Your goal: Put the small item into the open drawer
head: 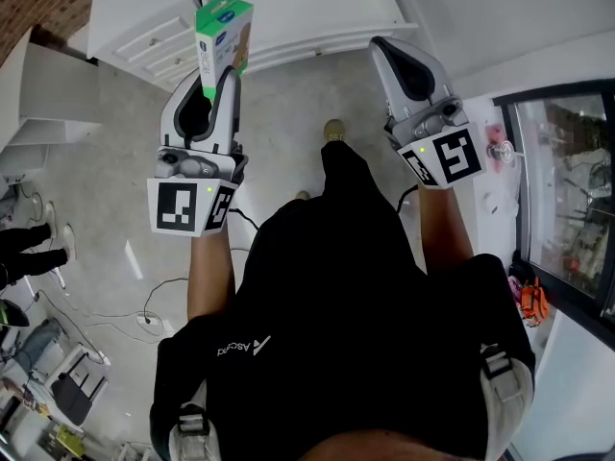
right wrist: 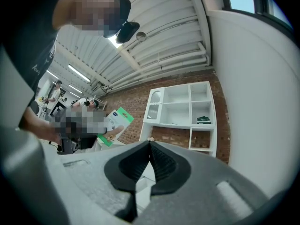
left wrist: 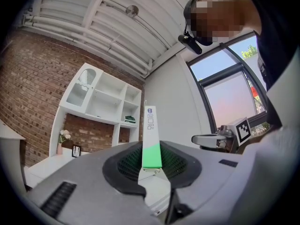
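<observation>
One flat green-and-white cardboard box (head: 223, 25) clamped in the left hand-held gripper (head: 217, 83); right hand-held gripper (right wrist: 150, 146) closed, empty. Best carried steadily toward the white drawer unit (head: 154, 22).

The small box (head: 223, 29) is green and white. The left gripper (head: 217, 77) and right gripper (head: 379, 44) are grey, with black-and-white square markers. The shelf unit (left wrist: 101, 102) is white.

A white shelf unit (left wrist: 101, 100) stands against a brick wall (left wrist: 28, 78), cables (head: 144, 310) lying on the floor (head: 106, 200)
</observation>
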Motion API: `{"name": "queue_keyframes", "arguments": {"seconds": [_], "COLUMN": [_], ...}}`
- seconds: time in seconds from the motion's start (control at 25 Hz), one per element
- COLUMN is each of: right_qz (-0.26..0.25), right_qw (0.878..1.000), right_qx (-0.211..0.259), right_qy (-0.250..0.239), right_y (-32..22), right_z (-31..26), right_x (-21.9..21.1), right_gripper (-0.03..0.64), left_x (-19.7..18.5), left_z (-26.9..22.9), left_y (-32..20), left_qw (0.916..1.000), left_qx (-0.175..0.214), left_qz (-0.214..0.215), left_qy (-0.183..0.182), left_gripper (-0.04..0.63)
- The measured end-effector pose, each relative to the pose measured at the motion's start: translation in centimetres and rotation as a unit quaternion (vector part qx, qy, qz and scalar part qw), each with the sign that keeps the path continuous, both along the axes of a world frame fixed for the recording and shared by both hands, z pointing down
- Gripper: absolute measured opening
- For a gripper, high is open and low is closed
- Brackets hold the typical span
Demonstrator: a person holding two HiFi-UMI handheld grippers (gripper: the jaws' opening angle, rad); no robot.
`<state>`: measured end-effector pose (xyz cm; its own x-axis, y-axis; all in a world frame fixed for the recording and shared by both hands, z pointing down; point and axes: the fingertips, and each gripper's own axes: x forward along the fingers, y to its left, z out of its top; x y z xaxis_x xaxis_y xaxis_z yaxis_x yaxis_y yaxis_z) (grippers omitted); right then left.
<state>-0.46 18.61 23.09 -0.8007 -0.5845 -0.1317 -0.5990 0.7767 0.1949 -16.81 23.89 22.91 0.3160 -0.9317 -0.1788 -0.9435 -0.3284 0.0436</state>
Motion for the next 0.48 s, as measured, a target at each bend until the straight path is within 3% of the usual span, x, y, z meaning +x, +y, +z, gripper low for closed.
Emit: {"name": "queue_keyframes", "arguments": {"seconds": [0.16, 0.36, 0.48], "right_qz": [-0.001, -0.003, -0.006], "right_qw": [1.000, 1.000, 1.000], "right_qx": [-0.003, -0.016, -0.011], "right_qy": [-0.006, -0.006, -0.005], "right_y": [-3.3, -11.1, -12.2], "right_z": [0.6, 1.9, 2.1], "right_x": [0.2, 1.9, 2.0], "right_gripper": [0.002, 0.002, 0.002], "left_x": [0.2, 1.7, 1.7], "left_z": [0.9, 2.2, 2.7], "left_y": [-3.2, -11.0, -11.9], "left_qw": [0.9999, 0.9995, 0.9993], "left_qx": [-0.010, -0.031, -0.033], "left_qz": [0.000, 0.000, -0.003], "left_qy": [-0.006, -0.011, -0.019], "left_gripper": [0.086, 0.086, 0.086]}}
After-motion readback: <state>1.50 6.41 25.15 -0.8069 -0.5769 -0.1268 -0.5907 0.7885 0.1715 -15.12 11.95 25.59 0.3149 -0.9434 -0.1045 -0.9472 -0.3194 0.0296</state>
